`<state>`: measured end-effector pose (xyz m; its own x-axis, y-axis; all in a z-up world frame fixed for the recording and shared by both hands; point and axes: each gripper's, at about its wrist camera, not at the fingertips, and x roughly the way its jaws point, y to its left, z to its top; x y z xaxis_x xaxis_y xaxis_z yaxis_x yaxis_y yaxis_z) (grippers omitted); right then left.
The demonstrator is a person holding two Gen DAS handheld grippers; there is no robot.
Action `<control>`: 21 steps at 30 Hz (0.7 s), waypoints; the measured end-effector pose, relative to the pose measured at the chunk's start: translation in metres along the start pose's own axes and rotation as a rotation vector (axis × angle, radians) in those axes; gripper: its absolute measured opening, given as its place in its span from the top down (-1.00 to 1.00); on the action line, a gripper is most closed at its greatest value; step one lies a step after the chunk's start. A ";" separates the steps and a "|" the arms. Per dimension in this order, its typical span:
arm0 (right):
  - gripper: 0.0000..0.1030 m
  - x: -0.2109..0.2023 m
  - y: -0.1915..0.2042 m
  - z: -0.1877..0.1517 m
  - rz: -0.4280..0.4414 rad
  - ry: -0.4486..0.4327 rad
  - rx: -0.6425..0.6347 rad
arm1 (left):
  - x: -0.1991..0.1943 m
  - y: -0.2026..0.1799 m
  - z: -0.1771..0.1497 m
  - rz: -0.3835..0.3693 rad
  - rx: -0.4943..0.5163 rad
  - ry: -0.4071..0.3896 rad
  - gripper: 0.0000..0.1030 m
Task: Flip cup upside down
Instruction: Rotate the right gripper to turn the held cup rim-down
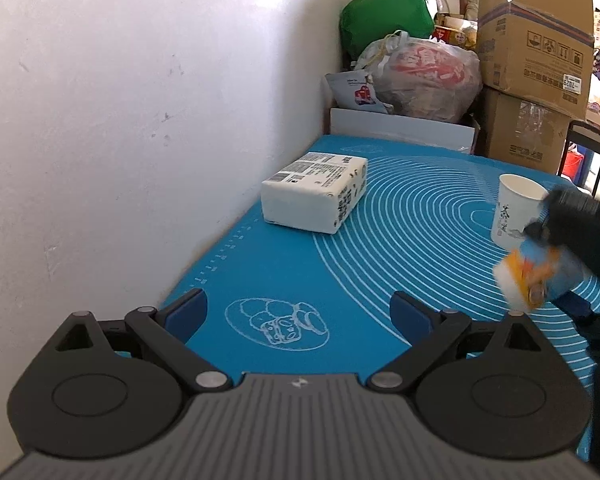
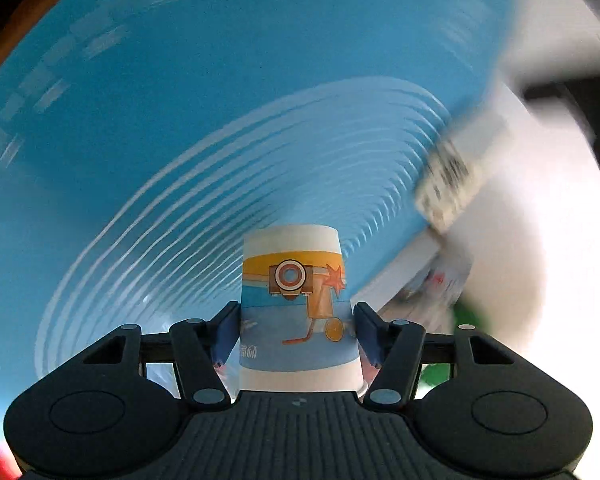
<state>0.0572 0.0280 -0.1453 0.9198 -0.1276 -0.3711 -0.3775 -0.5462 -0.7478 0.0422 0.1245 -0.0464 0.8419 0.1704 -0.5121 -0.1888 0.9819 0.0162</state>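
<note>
My right gripper [image 2: 296, 328] is shut on a printed paper cup [image 2: 296, 304] with a blue and orange picture. It grips the cup's sides, the narrow base pointing away from the camera; the background is motion-blurred. In the left wrist view this cup [image 1: 534, 276] appears blurred and tilted above the blue mat [image 1: 300, 264] at the right, held by the dark right gripper. A second white paper cup [image 1: 514, 210] with black writing stands upright behind it. My left gripper [image 1: 298, 316] is open and empty over the mat's near edge.
A white wrapped tissue pack [image 1: 316, 196] lies on the mat near the white wall [image 1: 140, 120]. Behind the table stand cardboard boxes [image 1: 536, 60], plastic bags [image 1: 424, 76] and a green bundle [image 1: 384, 16]. The pack also shows blurred in the right wrist view [image 2: 452, 180].
</note>
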 end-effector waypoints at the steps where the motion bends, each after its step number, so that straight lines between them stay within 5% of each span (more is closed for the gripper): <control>1: -0.12 0.001 -0.010 -0.007 0.014 -0.003 0.112 | 0.000 -0.001 0.001 -0.003 0.003 0.000 -0.88; 6: -0.11 0.006 -0.036 -0.055 0.030 0.008 0.578 | -0.001 -0.012 0.004 -0.011 0.021 -0.006 -0.88; 10: -0.12 0.009 -0.045 -0.103 0.130 -0.021 1.020 | -0.002 -0.022 0.007 -0.019 0.040 -0.011 -0.88; 14: -0.12 0.018 -0.028 -0.155 0.221 -0.043 1.443 | -0.002 -0.035 0.008 -0.031 0.062 -0.012 -0.88; 21: -0.12 0.033 0.025 -0.200 0.278 -0.046 1.926 | -0.004 -0.059 0.010 -0.065 0.081 -0.030 -0.88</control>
<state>0.0998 -0.1557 -0.0663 0.8323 -0.0013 -0.5543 -0.1114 0.9792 -0.1696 0.0552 0.0671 -0.0371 0.8658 0.1073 -0.4888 -0.0929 0.9942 0.0536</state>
